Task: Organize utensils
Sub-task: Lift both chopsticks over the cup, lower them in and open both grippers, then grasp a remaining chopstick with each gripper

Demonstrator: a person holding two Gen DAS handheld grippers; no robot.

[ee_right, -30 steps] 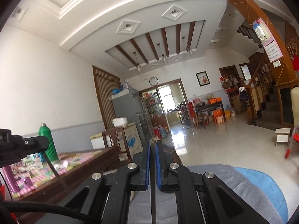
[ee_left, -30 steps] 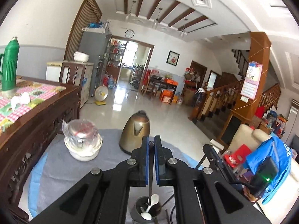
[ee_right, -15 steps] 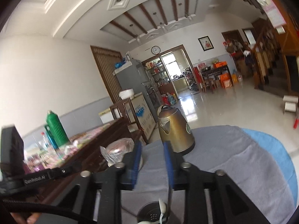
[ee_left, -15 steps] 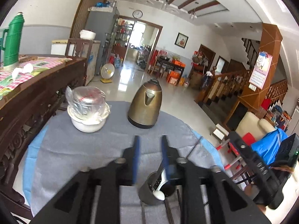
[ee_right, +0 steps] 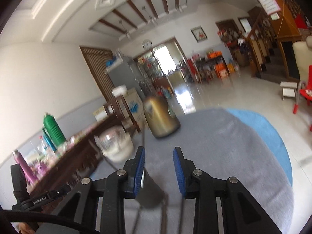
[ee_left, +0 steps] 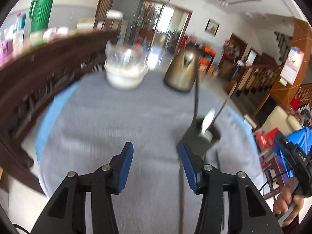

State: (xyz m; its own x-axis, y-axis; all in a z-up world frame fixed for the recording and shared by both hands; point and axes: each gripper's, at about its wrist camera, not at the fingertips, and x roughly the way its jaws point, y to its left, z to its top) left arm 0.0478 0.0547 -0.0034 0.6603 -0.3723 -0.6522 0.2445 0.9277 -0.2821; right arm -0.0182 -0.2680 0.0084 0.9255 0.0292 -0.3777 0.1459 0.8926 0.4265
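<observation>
Grey desk [ee_left: 117,128] is lying under both released claws, left [ee_left: 156,156] just opening, right [ee_right: 159,160] empty, beside the cup [ee_left: 204,136]

Cup [ee_right: 148,191] blurred, partly behind jaws; bowl [ee_right: 117,146] smeared.

so there's a dark round utensil cup [ee_left: 204,136] standing upright on the grey-clothed desk, at about 5 o'clock from the brass kettle, with a white spoon [ee_left: 207,120] and two thin long-handled utensils [ee_left: 196,97] leaning out of it, all pretty blurry.
</observation>
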